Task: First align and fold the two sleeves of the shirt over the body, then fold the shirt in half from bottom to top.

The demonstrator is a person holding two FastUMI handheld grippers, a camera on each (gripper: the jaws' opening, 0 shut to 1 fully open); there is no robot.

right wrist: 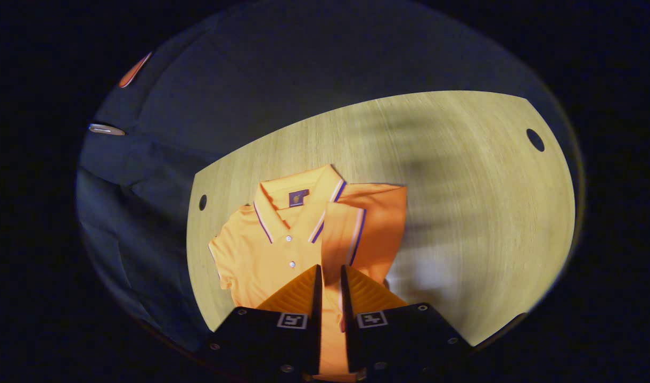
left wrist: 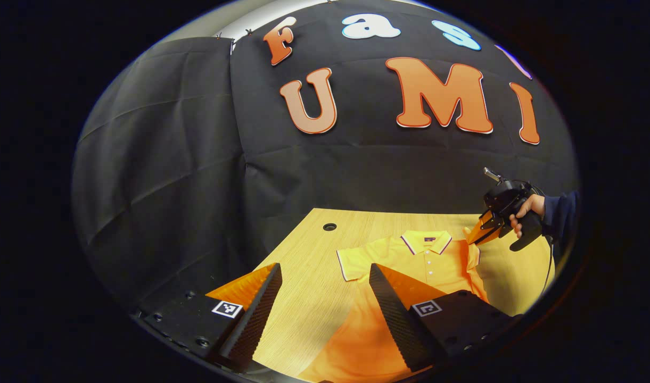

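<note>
Folding the sleeves comes first, and from how the cloth lies that step is under way on one side. Nearest in the right gripper view, the right gripper [right wrist: 330,279] has its fingers drawn almost together with a strip of orange fabric running up between them; it looks pinched on the sleeve [right wrist: 342,234], whose striped cuff already lies turned in over the chest beside the collar [right wrist: 298,199]. To do this well, I would carry the cuff inward low and flat, keep its edge parallel to the button placket, and let go only once the fold line sits straight along the shoulder, so no ridge builds under the later bottom-to-top fold.

In the left gripper view, the left gripper [left wrist: 325,287] is spread wide and holds nothing, hovering over the near part of the shirt [left wrist: 410,260] and the bare table [left wrist: 303,250]. Its side's sleeve [left wrist: 351,260] lies flat and spread out, not yet folded.

Farther off in that same view, a hand [left wrist: 524,213] in a dark sleeve grips the other tool from the far right, tilted downward with its tips at the shirt's shoulder. The shirt lies front up on the wooden table, collar toward the booth wall.
</note>
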